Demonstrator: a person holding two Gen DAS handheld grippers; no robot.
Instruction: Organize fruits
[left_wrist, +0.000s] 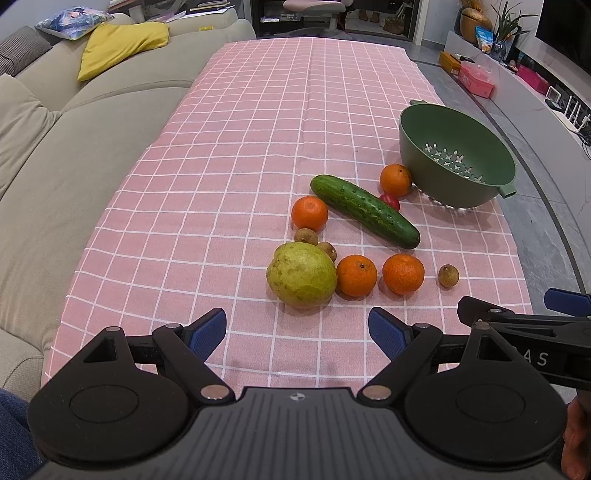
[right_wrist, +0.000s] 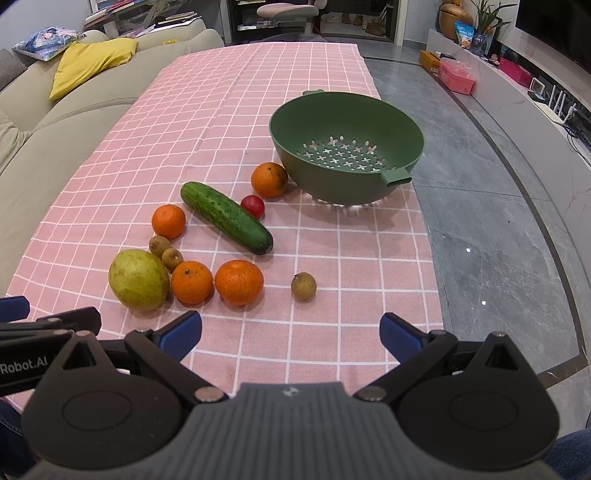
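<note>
The left gripper (left_wrist: 297, 330) is hovering low over the pink checked tablecloth (left_wrist: 258, 129), its blue fingers spread wide and holding nothing, just short of the green pear (left_wrist: 301, 275). The right gripper (right_wrist: 291, 334) is hanging level beside it, equally wide apart and empty. Four oranges, a cucumber (right_wrist: 226, 217), a tomato (right_wrist: 253, 205) and small brown fruits are lying loose near the green colander (right_wrist: 345, 144), which is sitting empty.

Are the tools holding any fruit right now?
No. The left tool and right tool are both open and hold nothing; all the fruit lies on the table.
</note>
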